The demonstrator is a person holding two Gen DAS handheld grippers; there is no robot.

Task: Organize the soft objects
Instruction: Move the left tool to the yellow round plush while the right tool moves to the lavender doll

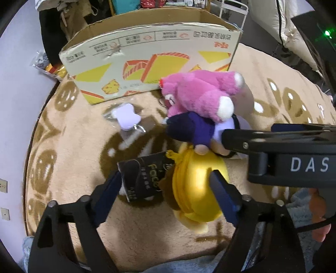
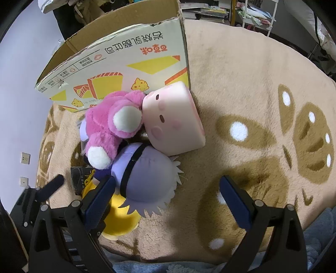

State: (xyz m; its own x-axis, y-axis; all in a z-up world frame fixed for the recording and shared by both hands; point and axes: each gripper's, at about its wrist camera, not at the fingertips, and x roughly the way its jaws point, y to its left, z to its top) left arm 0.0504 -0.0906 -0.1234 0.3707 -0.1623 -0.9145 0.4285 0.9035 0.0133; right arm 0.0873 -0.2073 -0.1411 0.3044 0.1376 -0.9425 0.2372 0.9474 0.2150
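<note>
A pile of soft toys lies on the beige rug in front of an open cardboard box. A pink plush lies on a purple doll. A yellow plush with a black tag lies nearest. A pink cube pillow leans by the box. My left gripper is open, its jaws straddling the yellow plush and tag. My right gripper is open beside the purple doll, and it shows in the left wrist view.
A small lilac item in clear wrap lies on the rug left of the pile. Snack packets lie on the floor left of the box. Shelving and a white cushion stand behind.
</note>
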